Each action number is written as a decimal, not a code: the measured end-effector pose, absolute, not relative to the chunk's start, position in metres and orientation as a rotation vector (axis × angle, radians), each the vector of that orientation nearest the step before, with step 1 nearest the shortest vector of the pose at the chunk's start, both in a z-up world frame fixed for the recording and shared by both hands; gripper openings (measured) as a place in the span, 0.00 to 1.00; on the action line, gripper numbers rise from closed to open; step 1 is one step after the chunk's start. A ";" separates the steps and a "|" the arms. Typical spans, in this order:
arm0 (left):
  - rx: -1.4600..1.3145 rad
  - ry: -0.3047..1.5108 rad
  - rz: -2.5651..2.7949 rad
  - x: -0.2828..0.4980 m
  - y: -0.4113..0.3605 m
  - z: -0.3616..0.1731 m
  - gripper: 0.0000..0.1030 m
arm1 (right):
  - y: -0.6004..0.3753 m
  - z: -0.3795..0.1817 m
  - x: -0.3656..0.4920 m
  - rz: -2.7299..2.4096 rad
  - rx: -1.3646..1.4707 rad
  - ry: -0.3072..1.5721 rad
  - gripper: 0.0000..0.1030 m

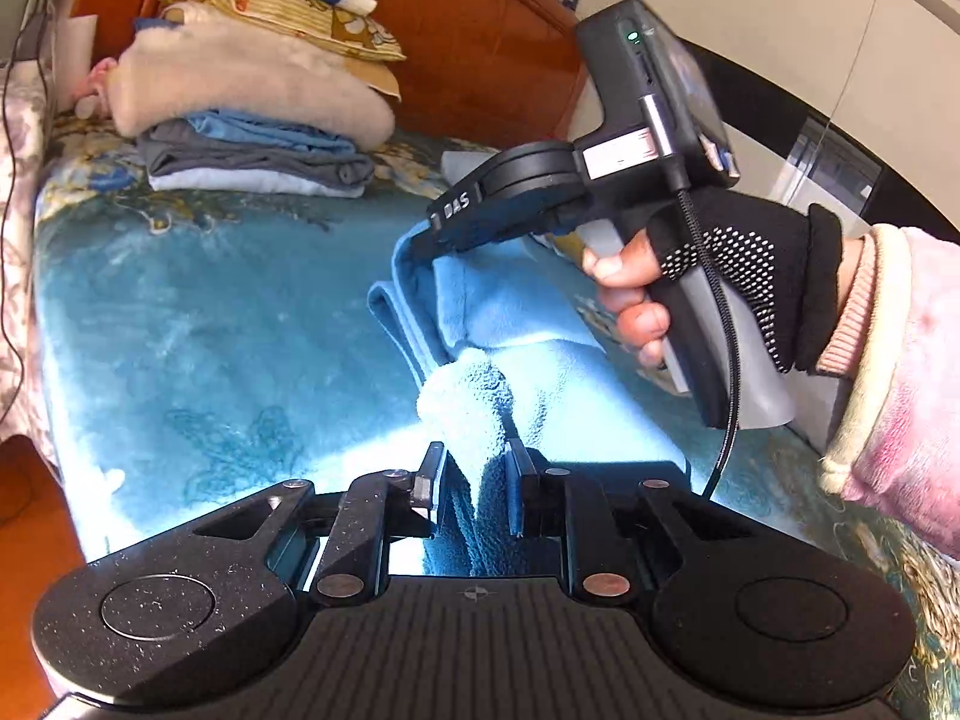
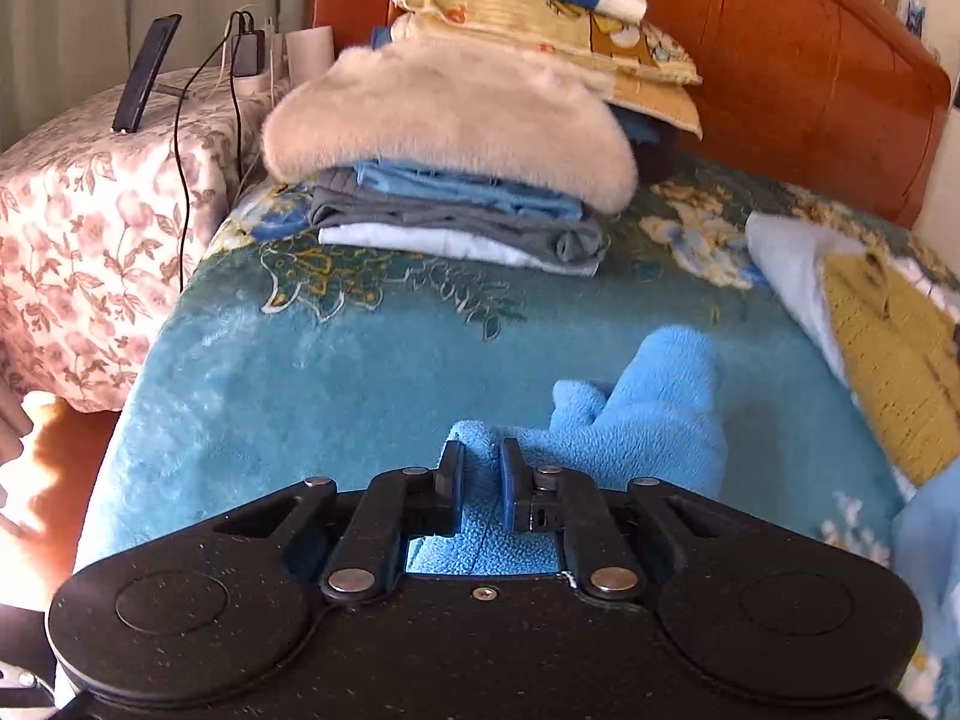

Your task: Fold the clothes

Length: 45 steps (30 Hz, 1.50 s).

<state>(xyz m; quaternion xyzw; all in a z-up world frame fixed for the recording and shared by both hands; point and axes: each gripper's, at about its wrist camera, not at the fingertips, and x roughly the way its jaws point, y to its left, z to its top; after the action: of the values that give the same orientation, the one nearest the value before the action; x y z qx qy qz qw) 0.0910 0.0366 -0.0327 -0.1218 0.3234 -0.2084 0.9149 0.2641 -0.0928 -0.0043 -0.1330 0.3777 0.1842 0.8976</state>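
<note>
A stack of folded clothes (image 1: 252, 138) sits at the head of the teal blanket (image 1: 210, 330), no basket or bin around it. The left gripper (image 1: 474, 468) is clamped on a bunched edge of the light blue fleece garment (image 1: 540, 324) mid-bed. The right gripper (image 2: 480, 468) pinches another fold of it, held by a gloved hand (image 1: 720, 276).

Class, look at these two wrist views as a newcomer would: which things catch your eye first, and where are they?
First, the light blue fleece garment, lifted off the teal floral blanket with the left gripper and the right gripper each shut on a bunched edge. Next, the pile of folded clothes near the orange-brown headboard, topped by a fluffy beige piece.
</note>
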 end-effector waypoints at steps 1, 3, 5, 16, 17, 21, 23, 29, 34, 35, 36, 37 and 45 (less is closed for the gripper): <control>-0.244 0.667 -0.428 0.091 0.036 -0.033 0.17 | -0.091 -0.012 0.268 0.385 -0.260 0.809 0.12; -0.239 0.664 -0.426 0.090 0.035 -0.032 0.17 | -0.087 -0.023 0.273 0.383 -0.259 0.834 0.14; -0.235 0.657 -0.427 0.089 0.035 -0.029 0.17 | -0.085 -0.030 0.274 0.384 -0.253 0.849 0.23; -0.194 0.516 -0.541 0.079 0.010 0.009 0.32 | -0.161 0.016 0.259 0.303 -0.128 0.741 0.24; -0.176 0.531 -0.552 0.081 0.003 0.005 0.33 | -0.169 0.021 0.258 0.294 -0.117 0.731 0.24; -0.211 0.667 -0.561 0.094 -0.007 -0.025 0.33 | -0.187 0.008 0.263 0.278 -0.085 0.784 0.13; -0.210 0.728 -0.538 0.099 -0.006 -0.039 0.33 | -0.188 -0.006 0.266 0.281 -0.076 0.809 0.13; -0.198 0.757 -0.536 0.103 -0.003 -0.048 0.33 | -0.183 -0.034 0.282 0.273 -0.042 0.862 0.12; -0.219 0.743 -0.563 0.100 0.000 -0.039 0.34 | -0.190 -0.028 0.276 0.271 -0.001 0.856 0.12; -0.247 0.726 -0.576 0.098 0.004 -0.033 0.34 | -0.194 -0.019 0.270 0.276 0.014 0.835 0.15; -0.261 0.700 -0.583 0.094 0.009 -0.024 0.36 | -0.197 -0.009 0.262 0.285 0.030 0.807 0.18; -0.260 0.675 -0.583 0.091 0.012 -0.017 0.39 | -0.203 0.003 0.252 0.295 0.047 0.775 0.18; -0.263 0.671 -0.533 0.067 0.036 -0.006 0.45 | -0.266 0.052 0.086 0.311 0.195 0.669 0.26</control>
<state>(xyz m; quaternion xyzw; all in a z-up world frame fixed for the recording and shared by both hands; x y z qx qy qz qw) 0.0668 0.0363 -0.0065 -0.1273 0.3245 -0.2576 0.9012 0.0862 -0.2660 0.0524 0.0952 0.3266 0.1517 0.9281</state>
